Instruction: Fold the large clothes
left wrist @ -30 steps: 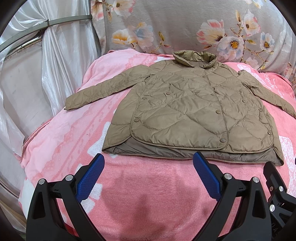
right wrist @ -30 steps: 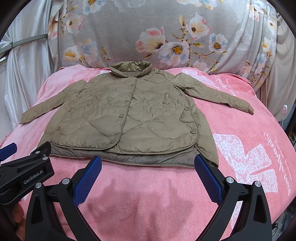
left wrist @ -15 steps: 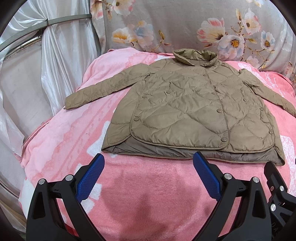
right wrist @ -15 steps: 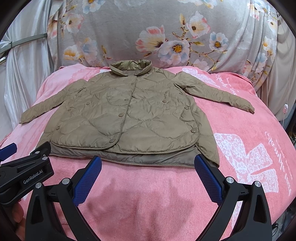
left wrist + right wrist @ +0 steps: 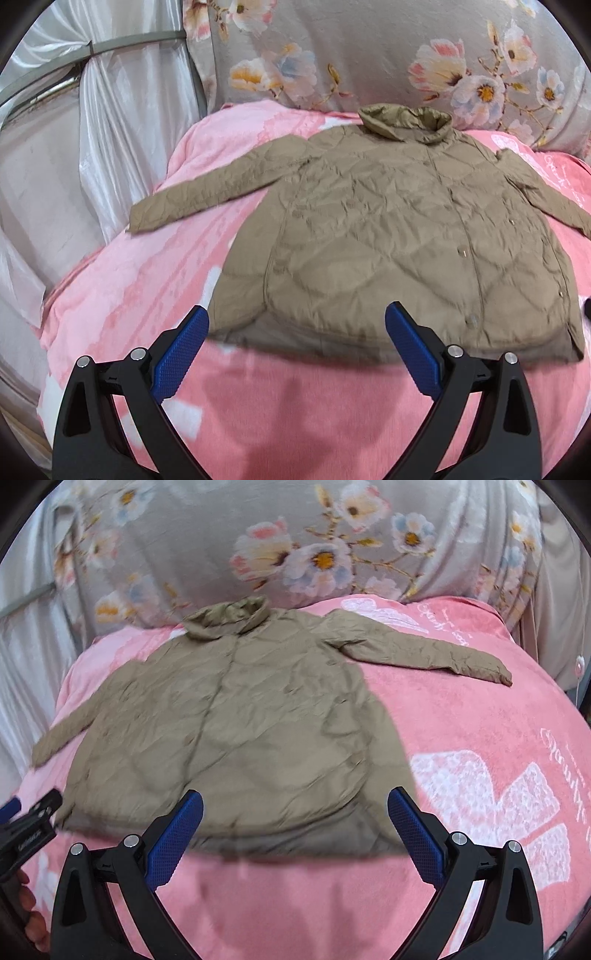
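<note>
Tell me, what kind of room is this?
Probably a bedroom: a tan quilted jacket lies spread on a pink plush blanket, with floral bedding behind and a white curtain beside.

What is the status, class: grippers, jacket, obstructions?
Left gripper open, right gripper open, both empty. Jacket flat on pink blanket, sleeves spread, unfolded. Nothing in the way.

One jacket [image 5: 399,240], one pink blanket [image 5: 147,295], two hand-held grippers [image 5: 295,339].
</note>
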A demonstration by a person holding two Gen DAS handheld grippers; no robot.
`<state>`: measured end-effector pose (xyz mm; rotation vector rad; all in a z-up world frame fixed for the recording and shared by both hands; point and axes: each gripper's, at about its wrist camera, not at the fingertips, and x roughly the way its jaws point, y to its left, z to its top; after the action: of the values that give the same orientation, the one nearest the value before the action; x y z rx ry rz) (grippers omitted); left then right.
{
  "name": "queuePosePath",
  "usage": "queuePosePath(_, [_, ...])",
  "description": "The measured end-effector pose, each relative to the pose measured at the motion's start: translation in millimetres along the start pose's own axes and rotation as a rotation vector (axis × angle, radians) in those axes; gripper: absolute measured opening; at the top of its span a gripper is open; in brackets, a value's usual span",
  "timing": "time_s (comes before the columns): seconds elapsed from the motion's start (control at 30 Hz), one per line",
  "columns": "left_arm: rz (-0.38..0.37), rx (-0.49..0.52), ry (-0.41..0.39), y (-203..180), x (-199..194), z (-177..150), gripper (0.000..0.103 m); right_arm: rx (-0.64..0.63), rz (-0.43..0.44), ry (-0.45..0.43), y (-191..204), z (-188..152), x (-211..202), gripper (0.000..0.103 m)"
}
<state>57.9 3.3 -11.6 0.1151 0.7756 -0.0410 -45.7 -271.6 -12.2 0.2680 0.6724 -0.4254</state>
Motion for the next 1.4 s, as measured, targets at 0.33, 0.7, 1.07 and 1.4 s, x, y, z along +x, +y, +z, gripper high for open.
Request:
queuePosePath(0.33, [-0.036,0.000,0.056,-16.5,66.6,52.5,0.094,0.406,-0.065,-0.076,-172.0,106.2,98.0,0.098])
queuePosePath(0.7, [0.059,-0.027,0.091,-25.5,138.4,86.3,0.094,0.646,-0.214,-0.027,-310.5,135.7,199.2,0.085])
queuePosePath(1.07, [0.095,-0.022,0.074,-27.6,171.5,98.4,0.094,0.638,-0.226,-0.125,-307.4,164.9,212.4,0.010])
queuePosePath(1.4, [0.122,-0.059,0.064,-10.5,179.0,109.1,0.094,0.015,0.118,-0.328,-40.9,258.2,152.9,0.007])
